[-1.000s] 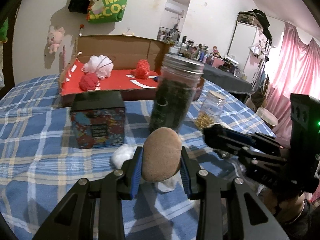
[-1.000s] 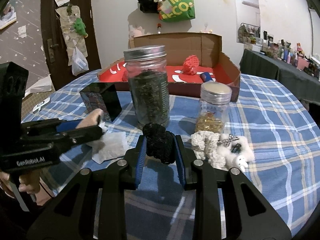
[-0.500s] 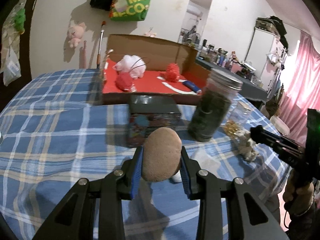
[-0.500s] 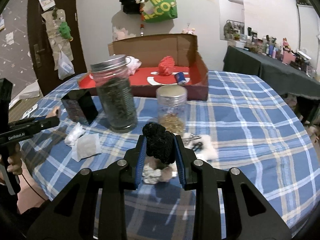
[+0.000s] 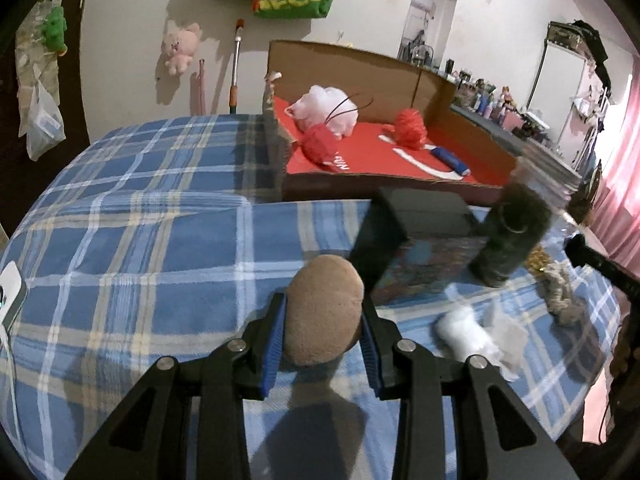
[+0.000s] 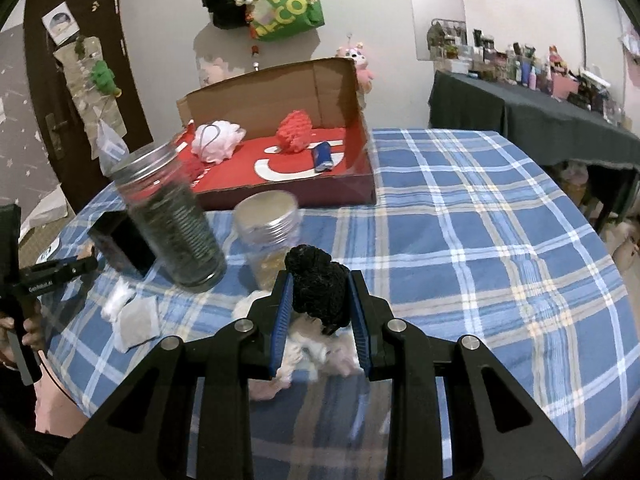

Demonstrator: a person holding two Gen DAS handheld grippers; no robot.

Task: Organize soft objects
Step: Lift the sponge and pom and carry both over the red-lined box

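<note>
My left gripper (image 5: 323, 320) is shut on a tan plush pad (image 5: 322, 314) and holds it above the plaid tablecloth. My right gripper (image 6: 319, 300) is shut on a black knitted ball (image 6: 318, 286), held above white fluffy pieces (image 6: 308, 350). An open cardboard box with a red floor (image 5: 380, 160) stands at the far side and holds a pink-white pouf (image 5: 326, 110), two red knitted balls (image 5: 410, 128) and a blue tube (image 5: 450, 160). The box also shows in the right wrist view (image 6: 280, 164). The left gripper shows at the left edge of the right wrist view (image 6: 60, 272).
A tall jar of dark leaves (image 6: 172, 216), a small jar with golden bits (image 6: 268, 232) and a dark tin box (image 5: 416, 240) stand between me and the cardboard box. White cotton and tissue (image 5: 472, 332) lie on the cloth. A phone (image 5: 10, 300) lies at the table's left edge.
Both grippers have risen and pulled back with their loads. The left view has swung left, the right view right; the jars and tin now sit further from both.
</note>
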